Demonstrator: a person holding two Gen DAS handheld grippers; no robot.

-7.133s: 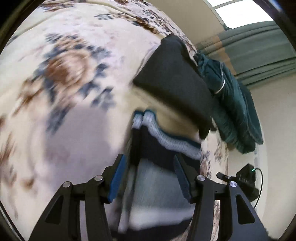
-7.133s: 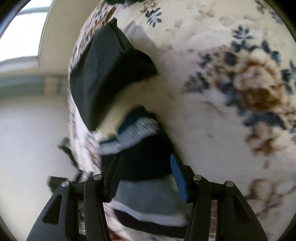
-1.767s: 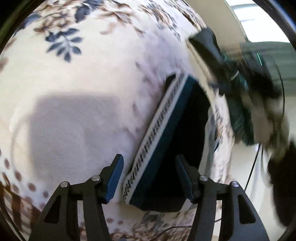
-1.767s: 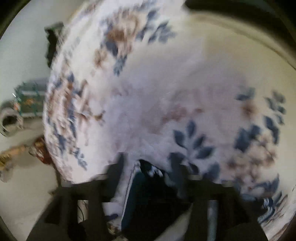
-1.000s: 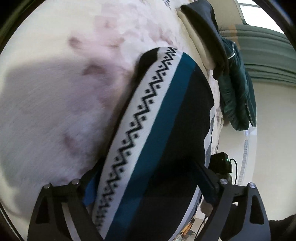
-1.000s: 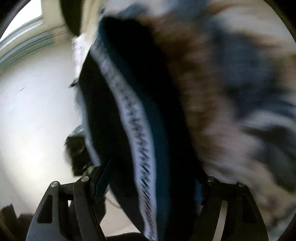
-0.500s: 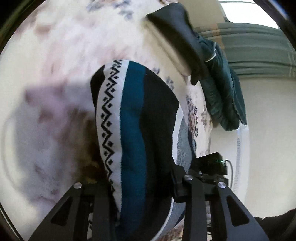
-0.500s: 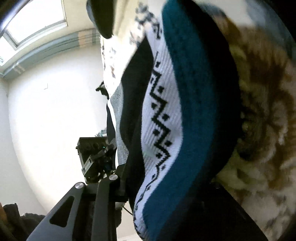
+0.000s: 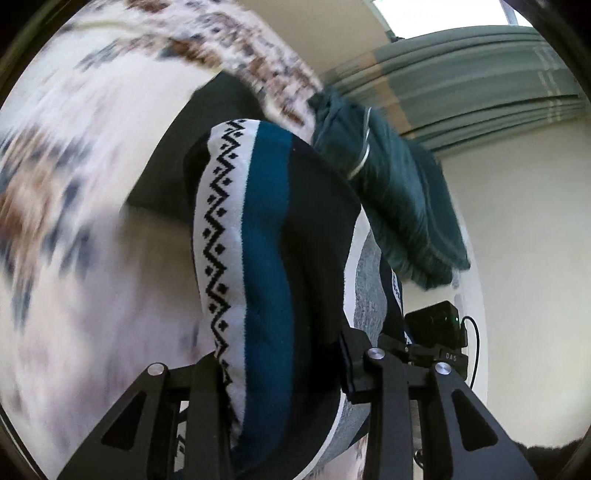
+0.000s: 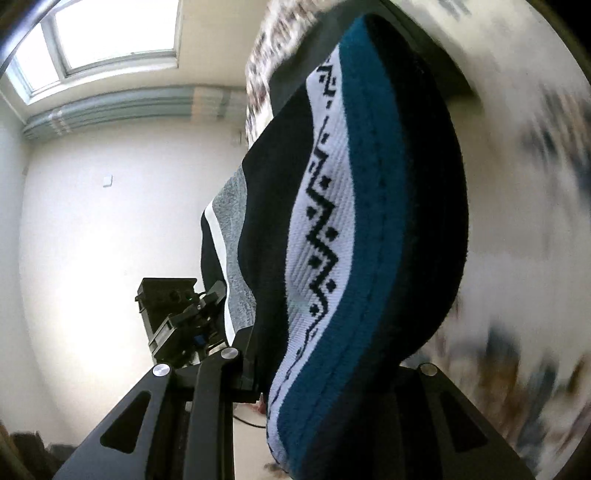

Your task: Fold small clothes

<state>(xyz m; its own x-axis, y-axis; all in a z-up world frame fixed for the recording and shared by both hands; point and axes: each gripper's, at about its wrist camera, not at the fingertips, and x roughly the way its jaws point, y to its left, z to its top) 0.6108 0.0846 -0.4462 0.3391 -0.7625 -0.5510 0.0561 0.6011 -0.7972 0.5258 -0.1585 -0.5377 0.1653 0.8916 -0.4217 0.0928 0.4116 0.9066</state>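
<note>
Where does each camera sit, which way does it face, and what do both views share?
Left wrist: on the left tool, looking along its fingers at the folded patterned garment it clamps, dark folded cloth beyond.
Right wrist: on the right tool, facing the same garment, a window behind.
Shared: garment, floral blanket.

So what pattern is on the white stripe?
Black zigzags with little diamonds on the folded garment; clearest in the left wrist view.

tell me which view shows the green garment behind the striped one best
The left wrist view: the green garment is visible there, crumpled at the edge of the floral surface, just beyond the striped garment clamped in the left gripper. The right wrist view does not show it; the striped garment fills that frame.
</note>
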